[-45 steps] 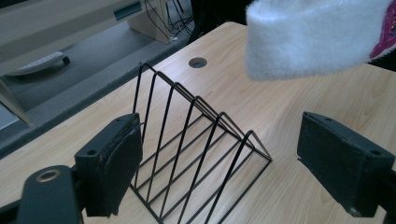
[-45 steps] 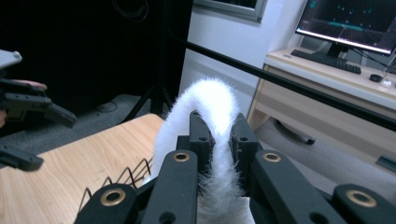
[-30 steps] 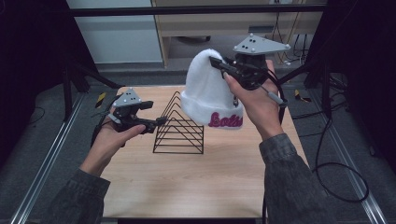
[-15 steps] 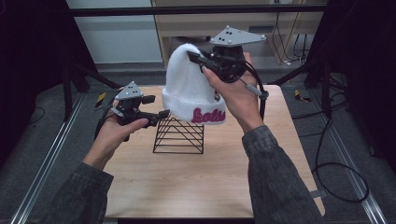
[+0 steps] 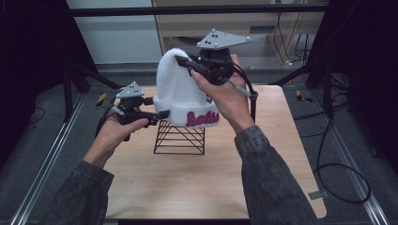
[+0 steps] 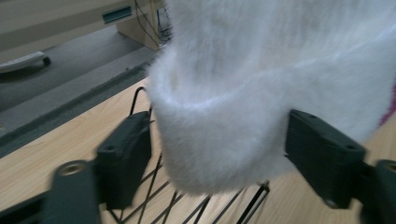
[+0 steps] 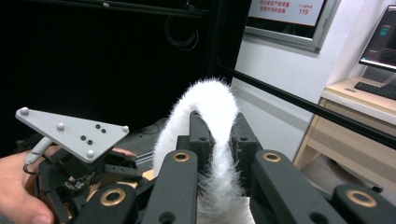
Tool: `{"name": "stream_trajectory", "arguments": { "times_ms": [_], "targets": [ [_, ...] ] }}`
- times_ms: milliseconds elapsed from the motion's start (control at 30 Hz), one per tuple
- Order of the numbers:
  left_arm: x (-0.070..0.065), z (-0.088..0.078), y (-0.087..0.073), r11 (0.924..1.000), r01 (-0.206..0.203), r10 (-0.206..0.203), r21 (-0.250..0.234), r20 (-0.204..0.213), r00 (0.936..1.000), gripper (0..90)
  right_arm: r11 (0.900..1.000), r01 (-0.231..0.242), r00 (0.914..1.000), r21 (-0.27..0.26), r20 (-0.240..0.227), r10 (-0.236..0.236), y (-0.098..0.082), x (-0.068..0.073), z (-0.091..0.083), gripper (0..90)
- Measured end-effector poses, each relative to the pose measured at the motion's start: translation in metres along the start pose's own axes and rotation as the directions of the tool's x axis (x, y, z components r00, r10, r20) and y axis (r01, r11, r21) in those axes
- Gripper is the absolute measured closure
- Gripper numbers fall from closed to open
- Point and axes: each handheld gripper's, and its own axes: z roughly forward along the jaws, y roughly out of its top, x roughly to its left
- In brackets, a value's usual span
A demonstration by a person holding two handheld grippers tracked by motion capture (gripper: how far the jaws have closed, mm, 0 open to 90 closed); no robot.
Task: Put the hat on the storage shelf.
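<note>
1. High view: a pale wooden table (image 5: 187, 187) stands on a grey floor between dark frame posts, with a light wooden cabinet (image 5: 244, 28) behind it. On the table is one black wire rack (image 5: 179, 139), near the middle, with bare wood in front and to both sides. One white fuzzy beanie (image 5: 180, 93) with pink lettering hangs above the rack. The right gripper (image 5: 185, 62) pinches its crown; the left gripper (image 5: 157, 114) is at its cuff.

2. Left gripper view: the two jaws stand wide apart on either side of the beanie's cuff (image 6: 224, 140), not squeezing it. The rack's wires (image 6: 154, 186) lie below.

3. Right gripper view: the jaws are closed tight on a fold of the beanie (image 7: 215, 126). The left gripper (image 7: 79, 177) shows at lower left.
</note>
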Motion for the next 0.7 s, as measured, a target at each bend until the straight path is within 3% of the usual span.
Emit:
{"name": "stream_trajectory", "arguments": {
  "times_ms": [33,100,133,200,300,400,700],
  "targets": [
    [0.000,0.000,0.000,1.0000,0.000,0.000,0.000,0.000,1.0000,32.8,1.000,0.000,1.0000,0.000,0.000,0.000,0.000,0.000,0.000,83.2],
    [-0.001,0.000,0.001,1.0000,0.000,0.000,-0.003,-0.001,1.0000,46.2,1.000,-0.001,1.0000,-0.003,-0.005,0.001,-0.001,-0.001,0.000,83.2],
    [-0.001,-0.001,0.001,1.0000,0.002,-0.002,-0.005,-0.003,1.0000,46.2,1.000,-0.001,1.0000,-0.003,-0.005,0.001,-0.001,-0.001,0.000,83.2],
    [-0.001,-0.001,0.001,1.0000,0.000,0.000,-0.001,-0.008,1.0000,61.2,1.000,0.000,1.0000,0.001,-0.008,0.000,-0.001,-0.002,0.001,83.2],
    [-0.003,0.000,0.002,0.9999,-0.014,0.014,0.001,-0.017,0.9998,71.5,1.000,0.000,0.9999,0.005,-0.010,0.000,-0.002,-0.003,0.000,83.2],
    [-0.007,-0.001,0.003,0.9995,-0.031,0.031,0.001,-0.046,0.9985,74.0,1.000,0.004,0.9999,0.009,-0.012,-0.004,-0.002,-0.005,0.000,83.2],
    [-0.010,-0.013,0.004,0.9989,-0.024,0.019,-0.039,-0.109,0.9938,74.7,1.000,-0.023,0.9997,0.018,0.000,0.023,-0.007,-0.020,0.001,83.2]
  ]
}}
